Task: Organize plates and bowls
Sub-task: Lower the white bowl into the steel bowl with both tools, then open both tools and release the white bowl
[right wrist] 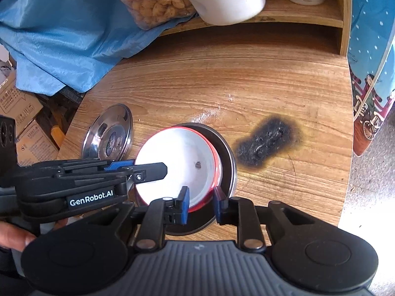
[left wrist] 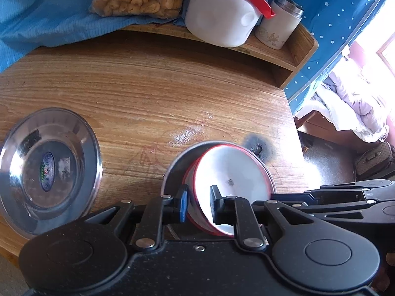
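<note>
Danger of snagging the rim on withdrawal and tipping the white bowl (left wrist: 229, 170), already tilted and off-centre in the steel plate (right wrist: 227, 157) on the surface (left wrist: 148, 86). Left tool (left wrist: 198, 203) and right tool (right wrist: 201, 201) both slackened, straddling that rim without pinching. Nothing in the bowl but a dark speck; second steel plate (left wrist: 49, 167), well apart, bare except a sticker.

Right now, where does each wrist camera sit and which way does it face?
Left wrist: on the left gripper, angled down at the wooden table; its fingers straddle the red-rimmed white bowl; right gripper enters at right.
Right wrist: on the right gripper, angled down at the bowl's other side; left gripper and a hand show at left.
Shared: the bowl, the dark tray under it, the shiny steel plate.
</note>
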Available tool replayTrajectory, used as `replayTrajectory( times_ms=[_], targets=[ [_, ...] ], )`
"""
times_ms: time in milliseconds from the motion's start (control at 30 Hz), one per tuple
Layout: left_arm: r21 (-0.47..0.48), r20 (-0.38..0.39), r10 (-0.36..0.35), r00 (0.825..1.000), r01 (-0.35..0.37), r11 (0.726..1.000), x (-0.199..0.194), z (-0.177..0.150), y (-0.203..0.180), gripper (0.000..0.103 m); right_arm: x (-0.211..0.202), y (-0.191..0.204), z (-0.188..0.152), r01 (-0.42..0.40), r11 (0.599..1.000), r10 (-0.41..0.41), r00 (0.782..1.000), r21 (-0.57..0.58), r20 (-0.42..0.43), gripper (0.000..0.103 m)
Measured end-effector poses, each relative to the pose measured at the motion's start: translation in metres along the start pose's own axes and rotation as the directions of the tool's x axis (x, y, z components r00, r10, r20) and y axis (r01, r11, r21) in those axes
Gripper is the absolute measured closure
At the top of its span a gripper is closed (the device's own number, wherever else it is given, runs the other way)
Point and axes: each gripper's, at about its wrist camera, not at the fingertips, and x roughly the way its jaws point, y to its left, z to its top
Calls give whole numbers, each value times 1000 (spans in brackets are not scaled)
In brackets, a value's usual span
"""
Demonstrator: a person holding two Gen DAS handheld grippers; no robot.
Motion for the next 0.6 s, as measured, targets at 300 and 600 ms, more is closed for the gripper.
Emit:
replayTrajectory(
  times_ms=[300,600],
  targets=[
    [8,1,0,1000,0,1000,-2,3,2,74,-5,3,2,34,999,-34,999,-4,28,76],
    [-6,83,45,995,-45,999,-20,13,8,27,-20,1,7,110,994,-111,988,21,107,37]
  ],
)
